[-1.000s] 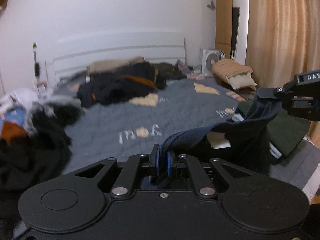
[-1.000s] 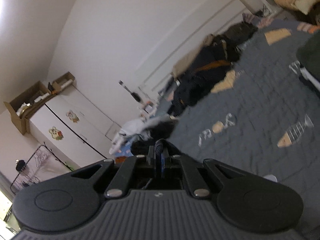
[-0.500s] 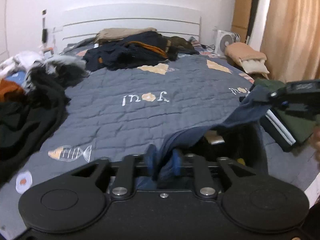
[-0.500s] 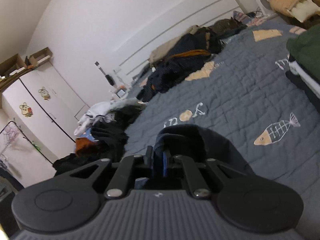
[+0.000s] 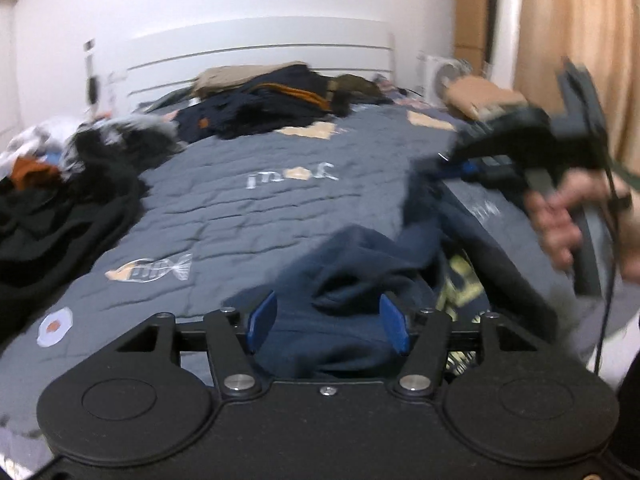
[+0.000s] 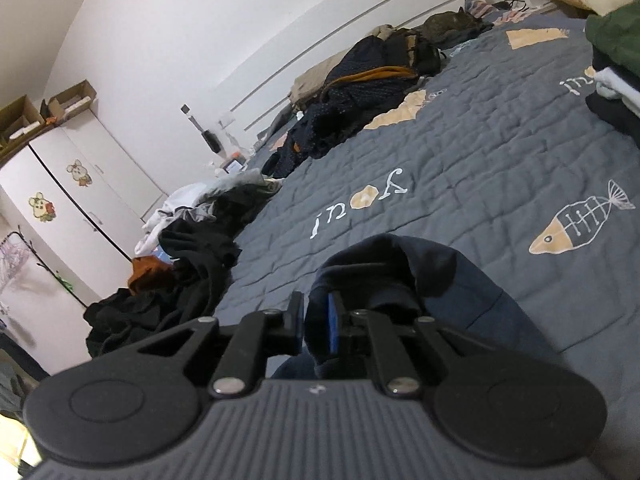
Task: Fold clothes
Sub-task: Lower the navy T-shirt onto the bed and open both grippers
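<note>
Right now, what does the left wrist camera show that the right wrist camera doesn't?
Left only: the curtain, a hand holding the right gripper, and the left gripper, opening around the navy garment. Right only: the wardrobe with mouse stickers, boxes on top. Both: the garment, the quilt, clothes piles, the headboard.

Home bedroom, quilted bed (image 5: 248, 216), white headboard (image 5: 260, 48), wardrobe (image 6: 76, 196)

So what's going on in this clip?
A person with a tool in each hand is laying a navy garment on the bed. The left tool is opening, its pads clear of the cloth between them. The right tool is just starting to open, the cloth still between its narrow jaws. Unfolded clothes wait alongside.
</note>
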Tool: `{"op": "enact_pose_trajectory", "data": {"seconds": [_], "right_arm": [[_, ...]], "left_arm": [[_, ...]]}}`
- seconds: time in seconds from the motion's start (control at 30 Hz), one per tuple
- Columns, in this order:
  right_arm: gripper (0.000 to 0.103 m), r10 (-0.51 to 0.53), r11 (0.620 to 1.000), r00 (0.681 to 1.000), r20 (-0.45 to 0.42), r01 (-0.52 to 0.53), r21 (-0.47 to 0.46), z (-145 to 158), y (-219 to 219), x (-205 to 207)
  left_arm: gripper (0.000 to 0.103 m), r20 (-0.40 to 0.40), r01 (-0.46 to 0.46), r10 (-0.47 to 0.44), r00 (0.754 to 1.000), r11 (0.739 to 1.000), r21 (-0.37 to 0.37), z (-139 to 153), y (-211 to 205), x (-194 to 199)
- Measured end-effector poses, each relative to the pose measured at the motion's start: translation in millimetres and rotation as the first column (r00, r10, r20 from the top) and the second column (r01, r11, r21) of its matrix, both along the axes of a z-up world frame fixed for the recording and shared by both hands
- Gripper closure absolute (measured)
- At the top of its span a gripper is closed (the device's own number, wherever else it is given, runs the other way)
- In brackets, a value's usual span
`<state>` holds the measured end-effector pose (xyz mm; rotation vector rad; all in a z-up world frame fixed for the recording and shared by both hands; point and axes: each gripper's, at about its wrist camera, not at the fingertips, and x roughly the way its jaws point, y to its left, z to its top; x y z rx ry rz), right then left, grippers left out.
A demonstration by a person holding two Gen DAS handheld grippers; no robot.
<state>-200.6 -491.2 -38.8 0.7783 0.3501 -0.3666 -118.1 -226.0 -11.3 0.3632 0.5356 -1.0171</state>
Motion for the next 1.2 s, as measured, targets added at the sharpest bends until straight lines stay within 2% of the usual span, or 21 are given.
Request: {"op": "enact_pose_trajectory", "data": {"seconds": [0.13,0.23,0.37,0.57,0.6,0.63,0.67,0.77,0.9,1.03,1.13,1.2], "right_arm": [[0.089,-0.015,1.0,1.0,0.027,0.015,0.02,-4.0,-0.9,-6.4],[0.085,0.004,1.0,1.0,0.004,-0.004,-0.011,-2.7,2.3,-4.7],[0.083,0.029,0.996,0.999,-0.031,-0.031,-0.078,-1.0,7.3,-3.4],[0.077,0.029,0.995,0.999,-0.038,-0.032,-0.09,-3.8,2.1,-5.0],[0.077,0.026,0.996,0.999,-0.038,-0.03,-0.087,-4.8,0.5,-5.1],[0.077,0.023,0.996,0.999,-0.038,-0.026,-0.084,-5.8,-1.0,-5.3],[0.077,0.017,0.996,0.999,-0.036,-0.02,-0.082,-6.4,-2.3,-6.0],[0.076,-0.001,0.997,0.999,-0.032,-0.001,-0.073,-8.1,-6.1,-7.9],[0.076,-0.019,0.999,1.0,-0.021,0.018,-0.044,-10.5,-13.5,-13.6],[0.076,-0.039,0.999,0.999,-0.005,0.039,-0.012,-11.5,-20.4,-18.7],[0.076,-0.041,0.999,0.999,0.0,0.041,-0.007,-10.5,-22.1,-20.0],[0.076,-0.044,0.999,0.999,0.006,0.044,-0.002,-10.0,-23.1,-20.6]], "left_arm": [[0.046,0.07,0.068,-0.071,0.995,0.996,0.056,-22.4,-26.3,-18.9],[0.046,0.13,0.079,-0.087,0.988,0.994,0.07,-37.6,-37.7,-26.9],[0.046,0.153,0.085,-0.1,0.983,0.991,0.102,-55.3,-41.0,-28.0],[0.045,0.278,0.114,-0.163,0.947,0.976,0.185,-71.3,-42.9,-34.9],[0.047,0.288,0.121,-0.173,0.942,0.974,0.19,-72.5,-42.7,-35.5],[0.054,0.289,0.127,-0.18,0.94,0.973,0.194,-73.2,-42.1,-34.9],[0.066,0.285,0.124,-0.177,0.942,0.973,0.194,-72.4,-41.4,-32.6],[0.083,0.275,0.097,-0.147,0.95,0.978,0.186,-66.6,-38.5,-22.9],[0.087,0.265,0.031,-0.067,0.962,0.99,0.136,-46.1,-28.8,4.4],[0.089,0.272,-0.025,-0.009,0.962,0.992,0.121,-18.6,-19.5,45.4],[0.089,0.286,-0.072,0.039,0.958,0.992,0.106,4.8,-13.3,77.7],[0.089,0.322,-0.108,0.071,0.944,0.989,0.097,21.2,-14.1,96.3]]}}
